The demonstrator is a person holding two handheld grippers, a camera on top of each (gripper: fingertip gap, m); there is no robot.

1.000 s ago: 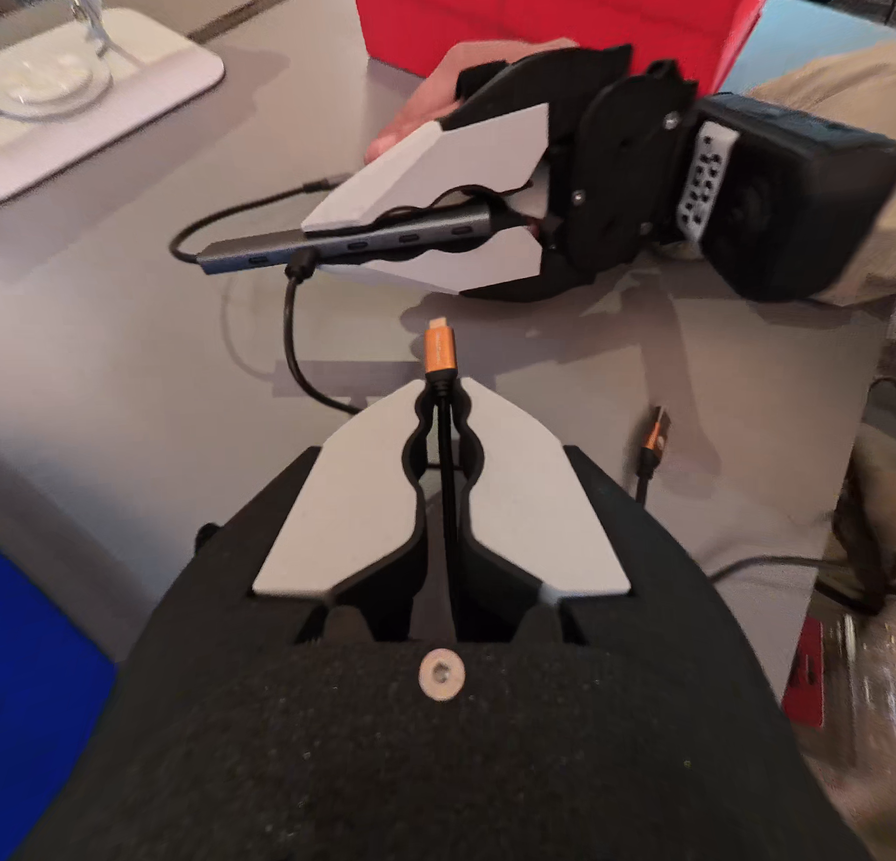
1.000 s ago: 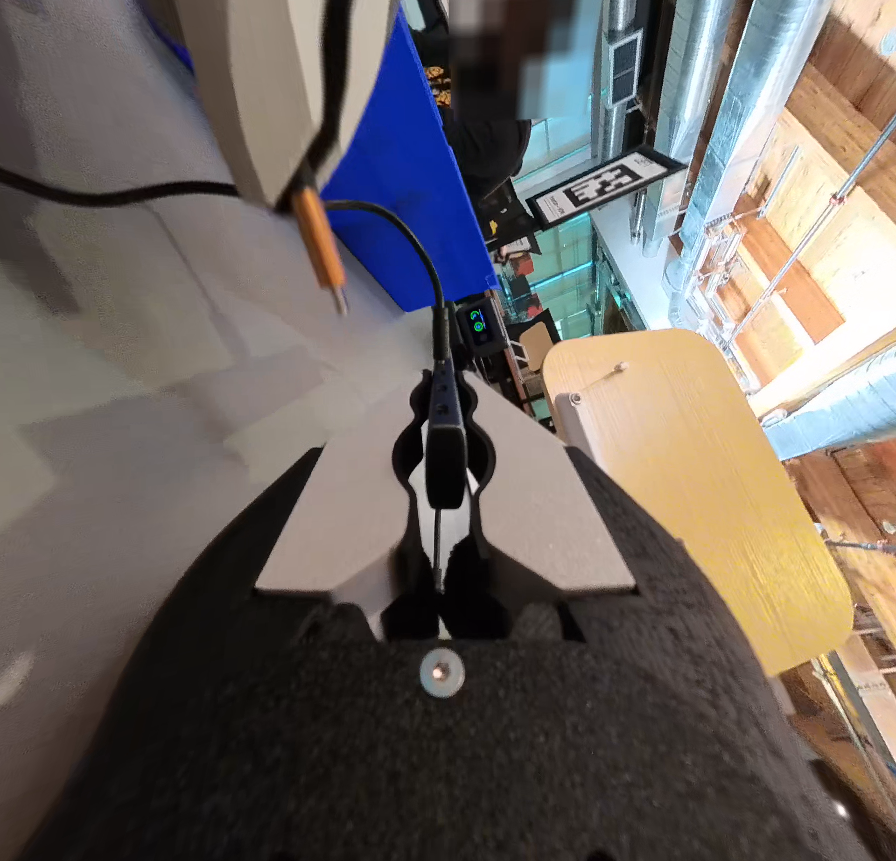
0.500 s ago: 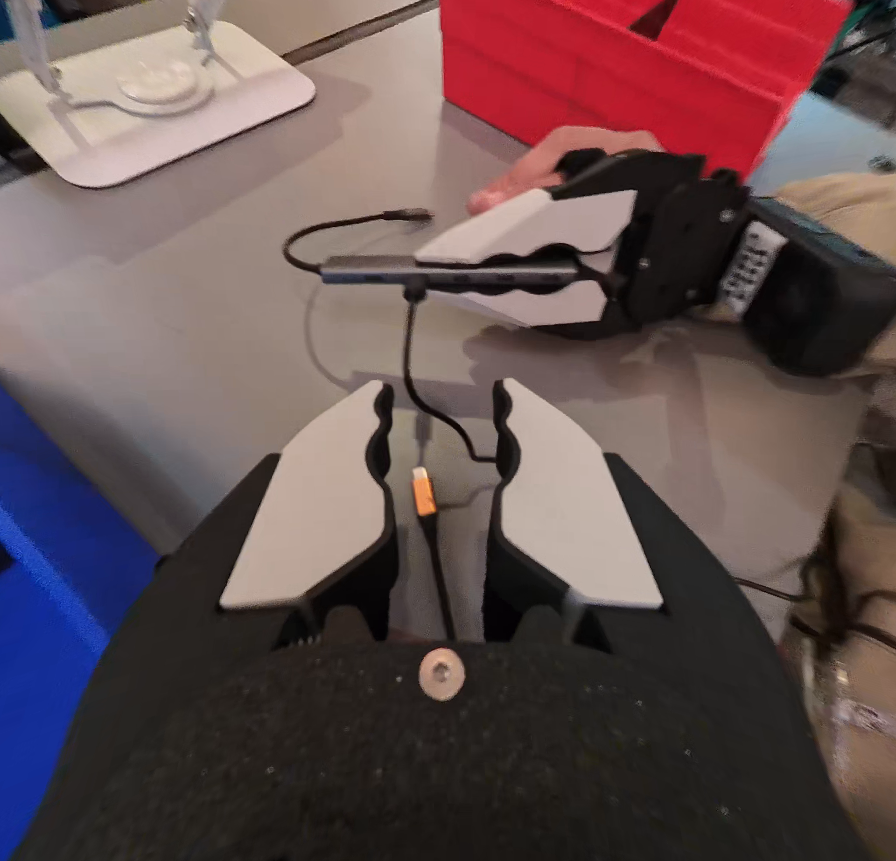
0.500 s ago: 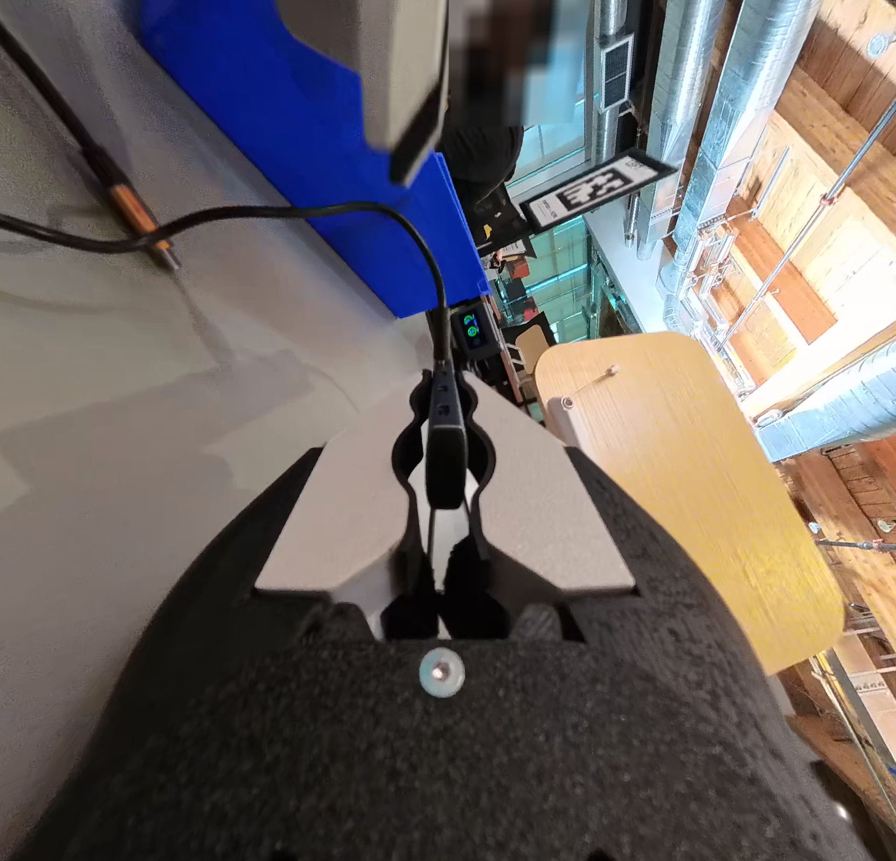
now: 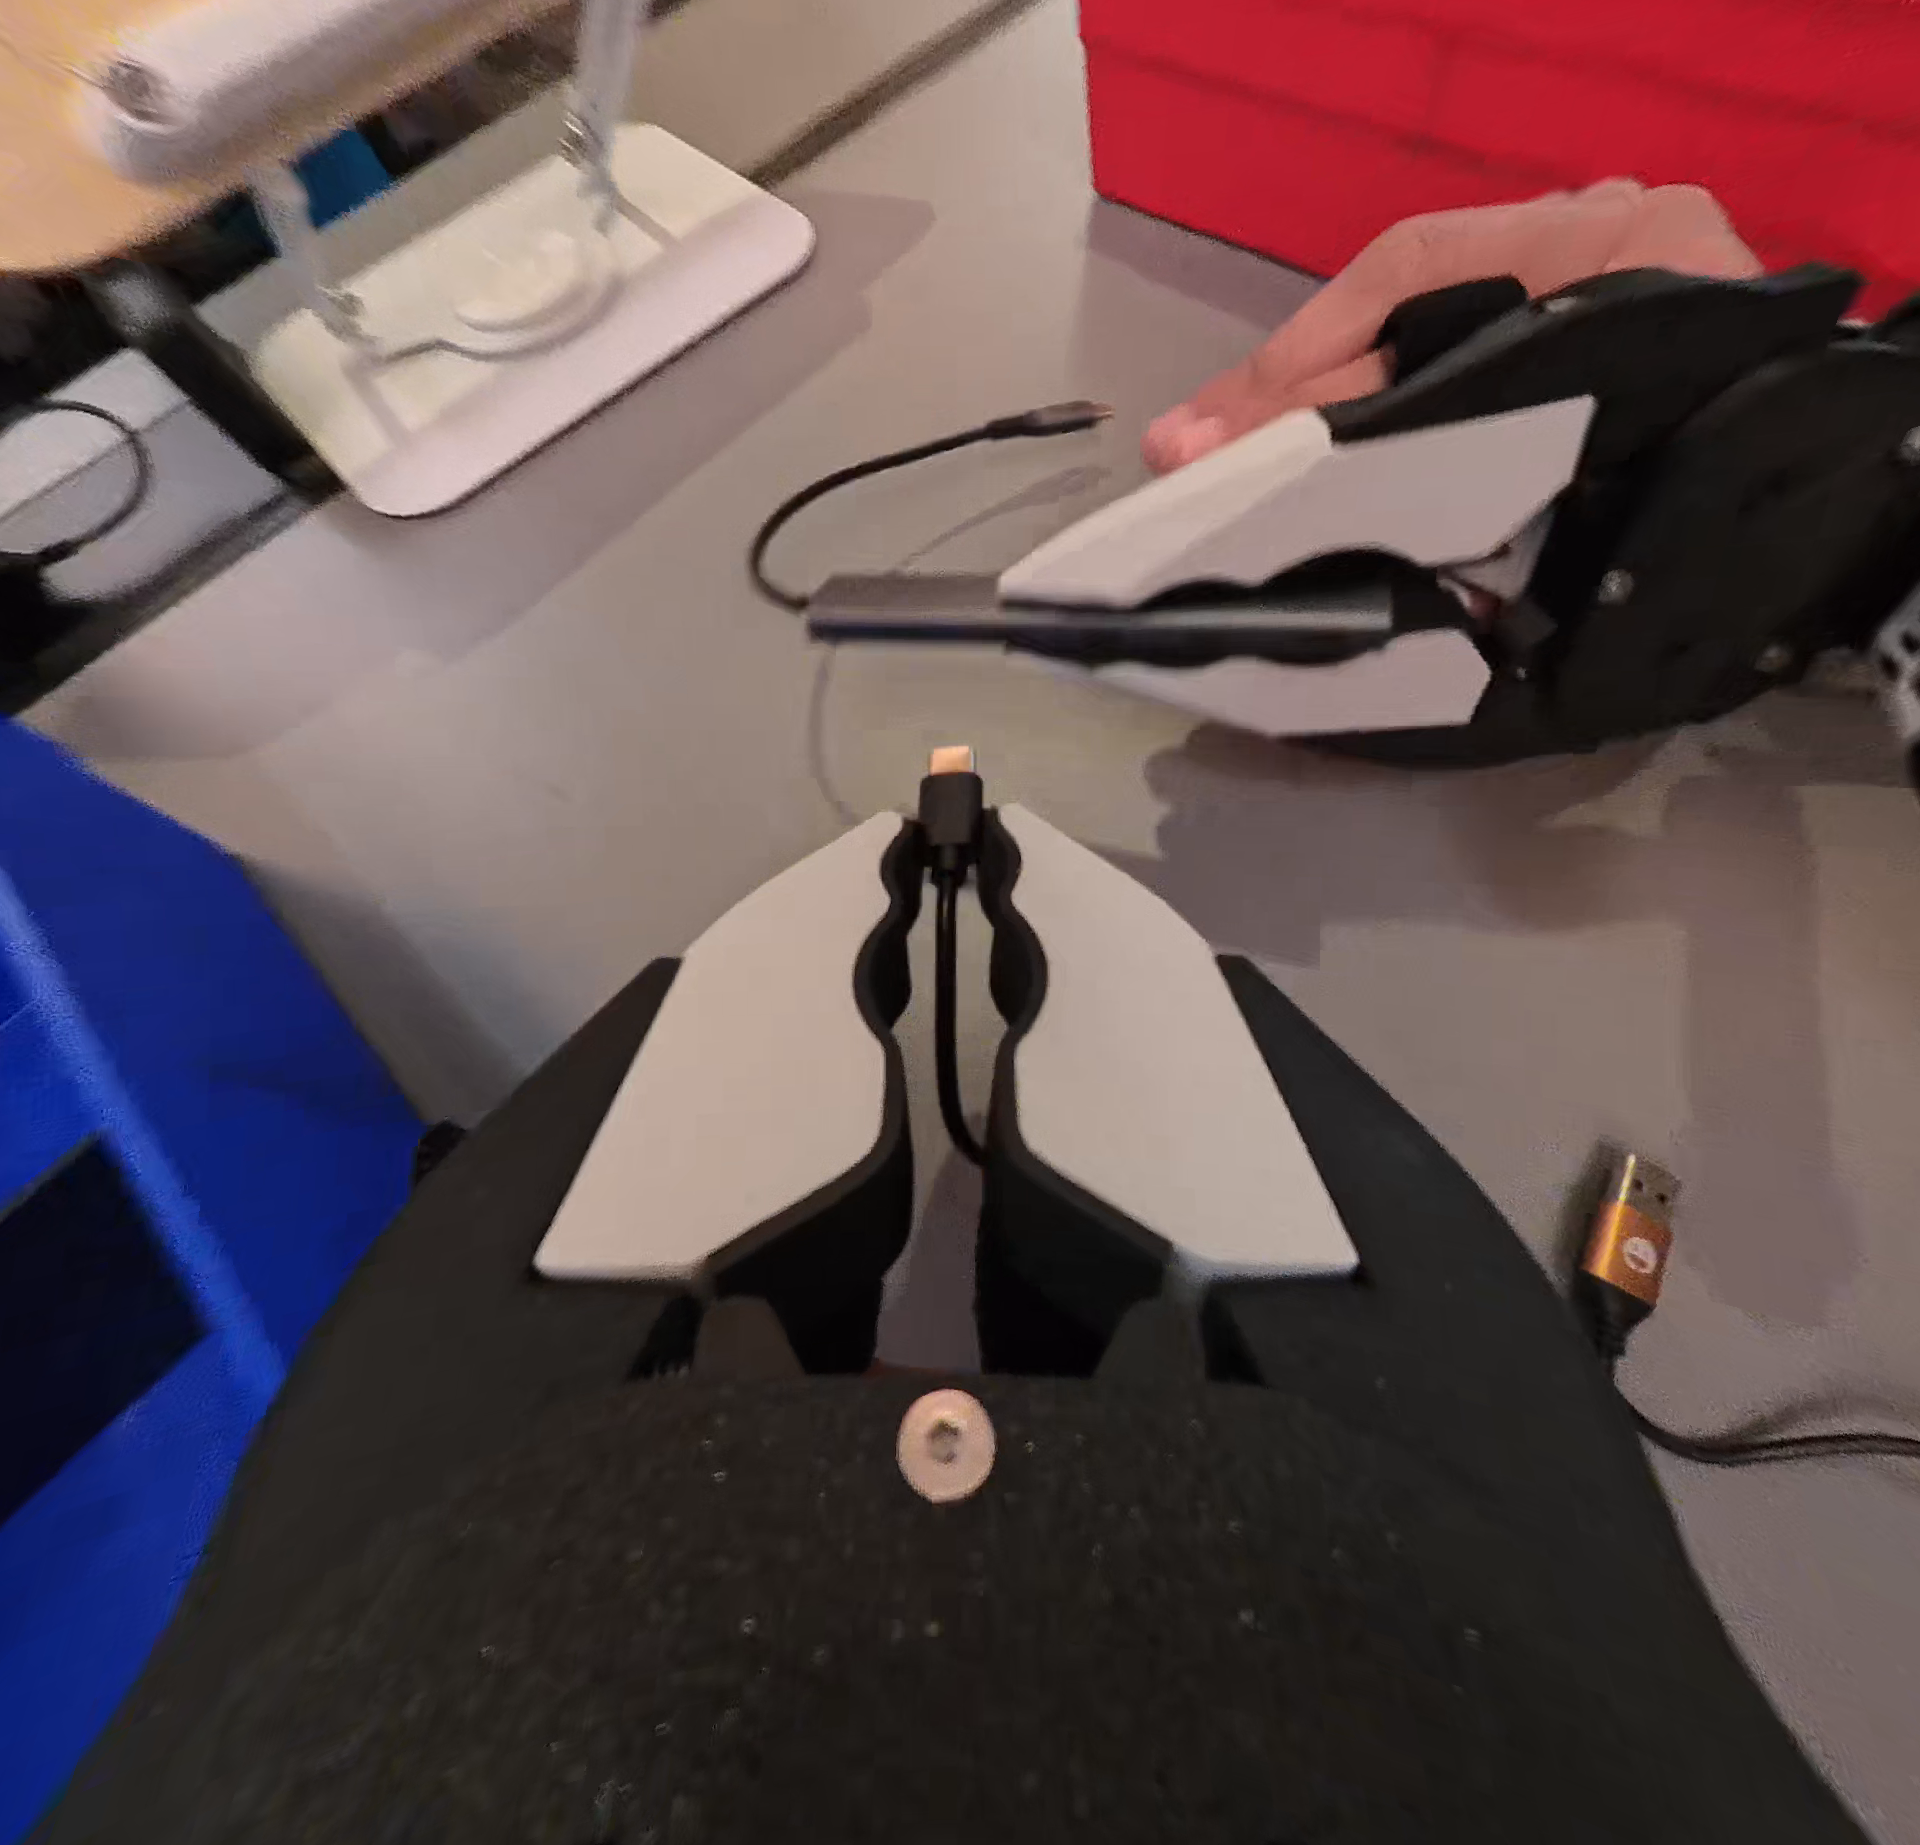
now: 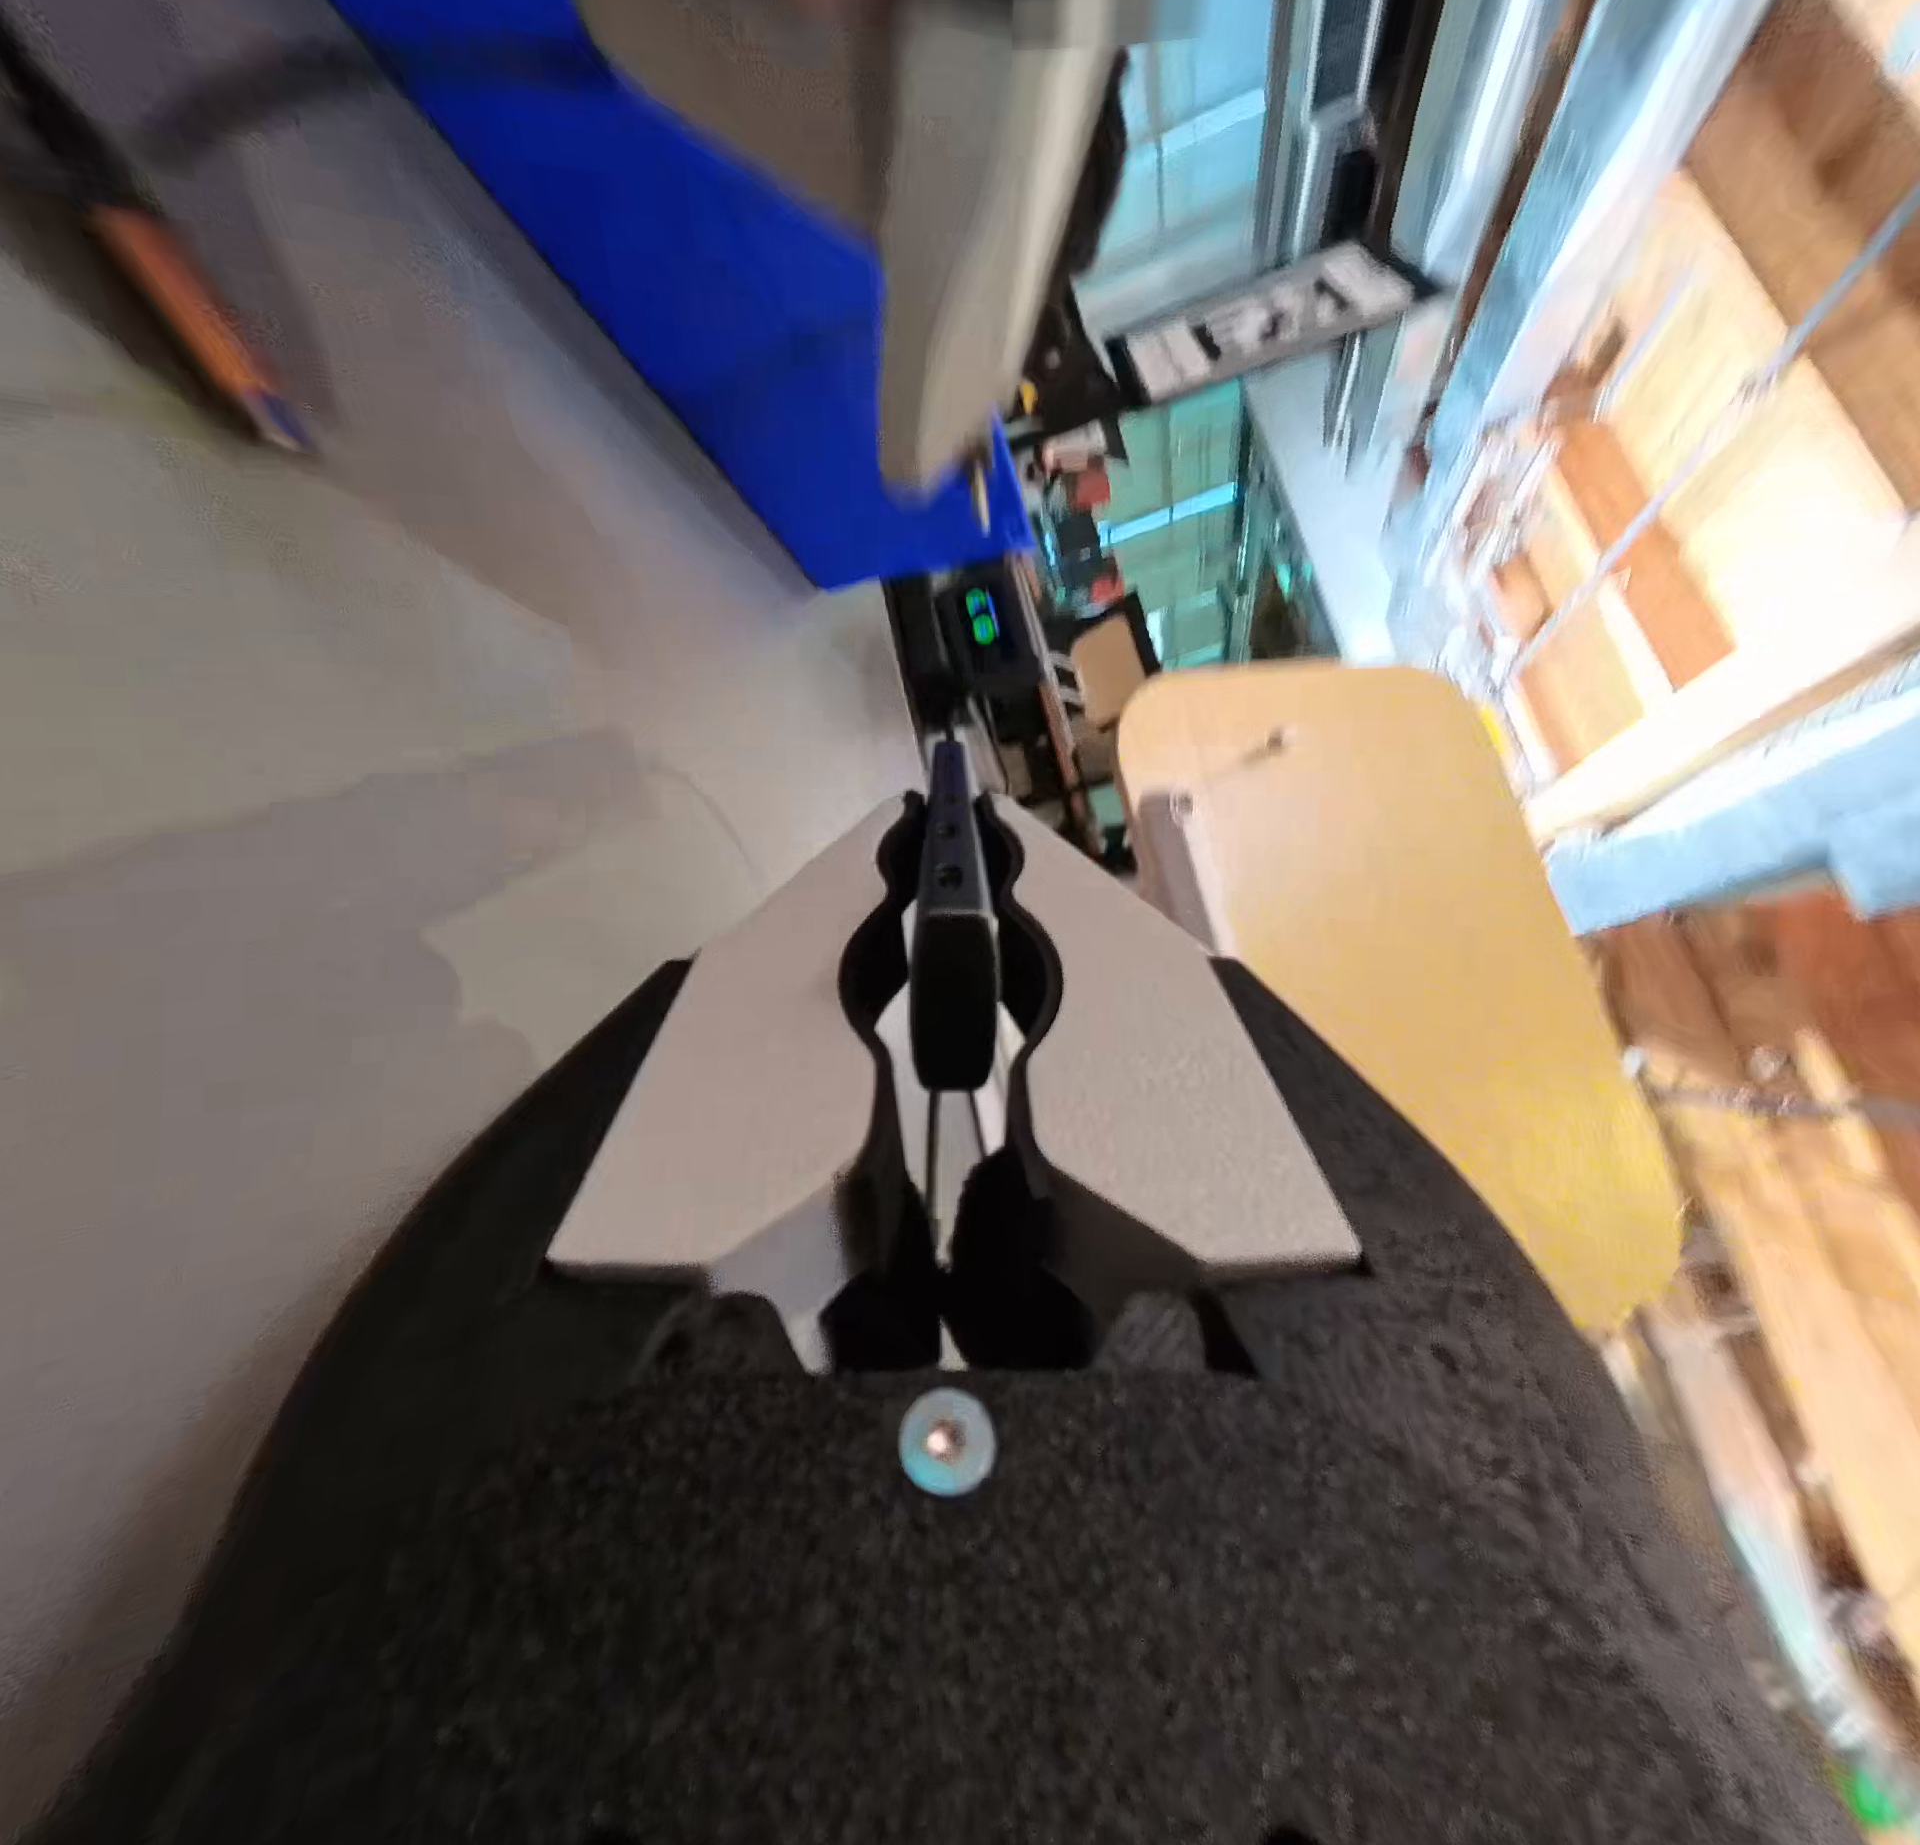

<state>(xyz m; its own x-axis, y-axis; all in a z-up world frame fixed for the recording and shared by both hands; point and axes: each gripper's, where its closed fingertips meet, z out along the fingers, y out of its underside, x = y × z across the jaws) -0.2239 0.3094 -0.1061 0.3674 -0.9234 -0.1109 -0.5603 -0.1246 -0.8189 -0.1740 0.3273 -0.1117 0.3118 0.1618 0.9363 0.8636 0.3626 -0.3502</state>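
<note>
My left gripper [image 5: 951, 827] is shut on a black cable plug [image 5: 951, 803], whose metal tip pokes out past the fingertips and points at the hub. My right gripper [image 6: 948, 808] is shut on a slim grey USB hub [image 6: 945, 922] and holds it level just above the grey table [image 5: 582, 715]. In the left wrist view the right gripper [image 5: 1049, 632] sits ahead to the right with the hub [image 5: 904, 606] sticking out to the left. The plug is apart from the hub. An orange plug [image 5: 1626, 1239] lies on the table at the right.
The hub's own short cable [image 5: 883, 465] curls behind it. A red box [image 5: 1455, 81] stands at the back right, a blue bin [image 5: 125, 1016] at the left, and a white stand base [image 5: 540, 268] at the back left. A hand [image 5: 1455, 289] holds the right gripper. The left gripper's tips are roughly 6 centimeters from the right gripper's.
My left gripper let go of the orange plug, which now lies on the table. It then shut on the black plug, which was in the hub and is now out of it.
</note>
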